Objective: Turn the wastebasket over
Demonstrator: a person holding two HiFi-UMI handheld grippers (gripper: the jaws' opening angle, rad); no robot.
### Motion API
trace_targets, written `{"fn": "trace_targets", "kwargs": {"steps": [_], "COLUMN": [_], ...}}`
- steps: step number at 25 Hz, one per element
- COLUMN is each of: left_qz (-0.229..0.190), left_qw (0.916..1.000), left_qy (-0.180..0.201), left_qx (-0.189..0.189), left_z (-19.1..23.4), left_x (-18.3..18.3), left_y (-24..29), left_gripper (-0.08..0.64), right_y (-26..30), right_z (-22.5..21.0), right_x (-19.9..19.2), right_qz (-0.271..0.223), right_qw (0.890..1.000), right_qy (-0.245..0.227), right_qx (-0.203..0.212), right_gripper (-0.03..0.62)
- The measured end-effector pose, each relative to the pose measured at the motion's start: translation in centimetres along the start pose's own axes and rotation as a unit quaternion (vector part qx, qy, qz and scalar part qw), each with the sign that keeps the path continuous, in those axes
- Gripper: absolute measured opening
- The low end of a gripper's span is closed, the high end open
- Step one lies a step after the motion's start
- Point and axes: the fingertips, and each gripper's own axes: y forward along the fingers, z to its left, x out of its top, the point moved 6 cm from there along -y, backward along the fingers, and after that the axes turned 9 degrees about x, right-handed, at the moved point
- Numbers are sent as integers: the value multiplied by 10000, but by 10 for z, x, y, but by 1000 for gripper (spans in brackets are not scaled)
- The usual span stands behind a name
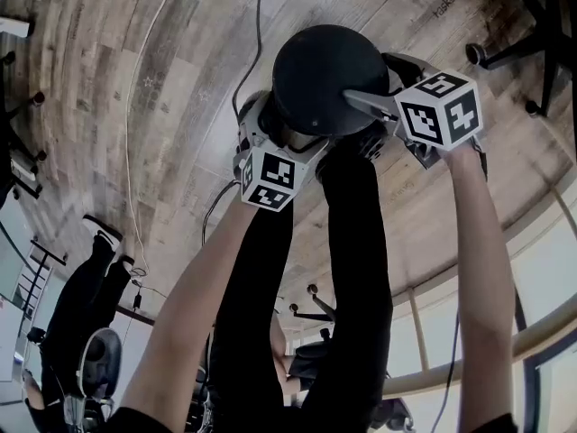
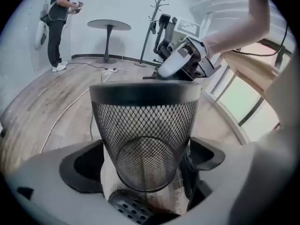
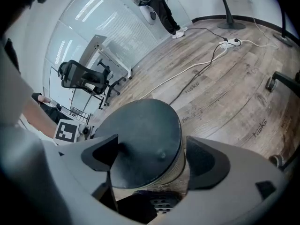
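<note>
The black mesh wastebasket (image 1: 326,75) is held up off the wooden floor, its solid round base turned toward the head view. My left gripper (image 1: 287,136) is shut on its lower left side. My right gripper (image 1: 368,114) is shut on its right side, one finger lying across the base. In the left gripper view the wastebasket's mesh wall (image 2: 145,135) fills the space between my left gripper's (image 2: 149,175) jaws, its dark rim band on the far end. In the right gripper view the wastebasket's dark base (image 3: 138,142) sits between my right gripper's (image 3: 150,172) jaws.
A wooden floor (image 1: 135,79) lies below, crossed by cables (image 1: 135,152). A chair base (image 1: 527,39) is at the right. A person (image 2: 58,22) stands by a round table (image 2: 108,27) and a coat stand (image 2: 157,13). An office chair (image 3: 84,81) stands by a glass wall.
</note>
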Motion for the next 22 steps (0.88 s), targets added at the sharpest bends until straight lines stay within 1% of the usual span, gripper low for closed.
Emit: {"fn": "trace_targets", "kwargs": {"steps": [5, 7, 10, 13, 16, 19, 22], "left_qz": [-137, -131, -74, -22, 86, 319, 358], "left_qw": [9999, 9999, 9997, 9995, 9992, 9976, 9963], "left_qy": [-96, -21, 187, 293, 368, 611, 785], "left_qx": [-38, -59, -111, -136, -104, -15, 36], "left_z": [-5, -7, -10, -10, -8, -2, 5], "left_x": [7, 6, 3, 0, -4, -7, -2], "left_y": [-11, -14, -18, -18, -13, 0, 10], "left_gripper": [578, 578, 578, 578, 578, 578, 577], "right_y": [2, 5, 8, 9, 10, 12, 13], "right_z": [1, 3, 7, 9, 10, 8, 3], "right_x": [-11, -16, -25, -30, -30, -30, -25], "right_qz": [139, 212, 340, 277, 143, 107, 41], "right_qw": [9998, 9996, 9991, 9993, 9999, 9989, 9979], "right_qy": [86, 93, 88, 99, -18, -276, -356], "right_qx": [115, 168, 232, 215, 12, -357, -541], "right_gripper": [417, 417, 416, 416, 416, 414, 413]}}
